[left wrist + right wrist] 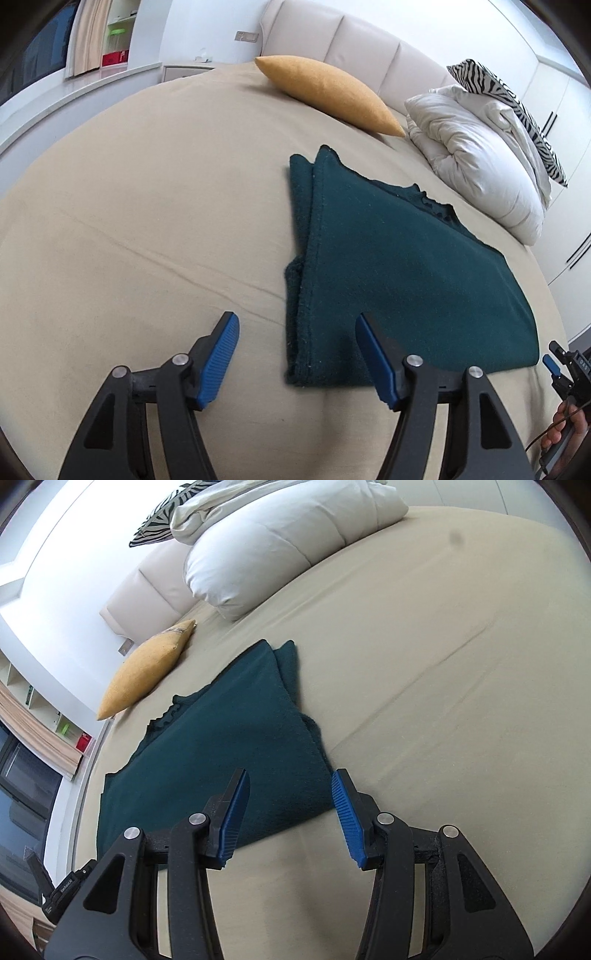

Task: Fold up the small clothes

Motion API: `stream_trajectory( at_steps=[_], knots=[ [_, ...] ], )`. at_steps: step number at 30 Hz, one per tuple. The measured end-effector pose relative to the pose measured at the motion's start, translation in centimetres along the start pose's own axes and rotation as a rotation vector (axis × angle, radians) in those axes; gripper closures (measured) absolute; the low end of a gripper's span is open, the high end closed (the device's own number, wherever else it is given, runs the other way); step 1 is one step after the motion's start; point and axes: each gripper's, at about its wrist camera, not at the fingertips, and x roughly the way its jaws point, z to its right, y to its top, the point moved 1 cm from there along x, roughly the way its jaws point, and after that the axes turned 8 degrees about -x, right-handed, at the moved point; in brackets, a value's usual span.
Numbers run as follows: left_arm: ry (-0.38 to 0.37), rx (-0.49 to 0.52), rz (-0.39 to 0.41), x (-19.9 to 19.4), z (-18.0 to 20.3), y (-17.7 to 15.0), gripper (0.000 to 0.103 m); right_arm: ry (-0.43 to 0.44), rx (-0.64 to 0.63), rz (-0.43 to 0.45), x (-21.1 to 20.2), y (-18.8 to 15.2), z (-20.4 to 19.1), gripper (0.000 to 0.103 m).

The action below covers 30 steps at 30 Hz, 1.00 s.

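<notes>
Dark green garment (388,266) folded flat mid-bed (129,221), yellow cushion (328,96) beyond it, my left gripper (295,332) wide over its near corner, my right gripper (290,790) wide, both holding nothing.

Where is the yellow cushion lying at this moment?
The yellow cushion lies on the bed near the headboard, beyond the green garment and left of the white duvet in the left wrist view.

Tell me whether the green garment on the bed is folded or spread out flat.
Folded. The green garment lies on the bed in doubled layers, with stacked edges showing along one side in both wrist views. Neither gripper holds it.
</notes>
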Motion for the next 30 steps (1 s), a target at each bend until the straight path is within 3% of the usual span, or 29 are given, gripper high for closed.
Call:
stream_trajectory(
  at_steps=[10, 16, 18, 20, 22, 26, 30],
  knots=[
    [-0.021, -0.018, -0.023, 0.6, -0.3, 0.6, 0.034, 0.092, -0.092, -0.022, 0.6, 0.1, -4.2, 0.057],
    [-0.027, -0.007, -0.037, 0.9, 0.1, 0.8, 0.035, 0.031, -0.091, -0.007, 1.0, 0.3, -4.5, 0.057],
    [-0.026, 0.011, -0.031, 0.8, 0.4, 0.8, 0.038, -0.038, -0.079, 0.000, 0.8, 0.4, -3.5, 0.057],
    [-0.026, 0.038, -0.028, 0.8, 0.9, 0.5, 0.051, -0.092, -0.090, 0.005, 0.7, 0.4, -2.6, 0.057],
    [-0.021, 0.055, -0.041, 1.2, 1.2, 0.2, 0.057, -0.118, -0.100, -0.018, 1.2, 0.4, -1.8, 0.057],
    [-0.005, 0.087, -0.041, 1.5, 1.7, -0.2, 0.061, -0.125, -0.135, -0.063, 2.6, 0.4, -1.0, 0.057],
    [0.007, 0.096, -0.040, 1.6, 1.7, -0.2, 0.074, -0.142, -0.205, -0.102, 4.0, 0.3, -1.5, 0.060]
  ],
)
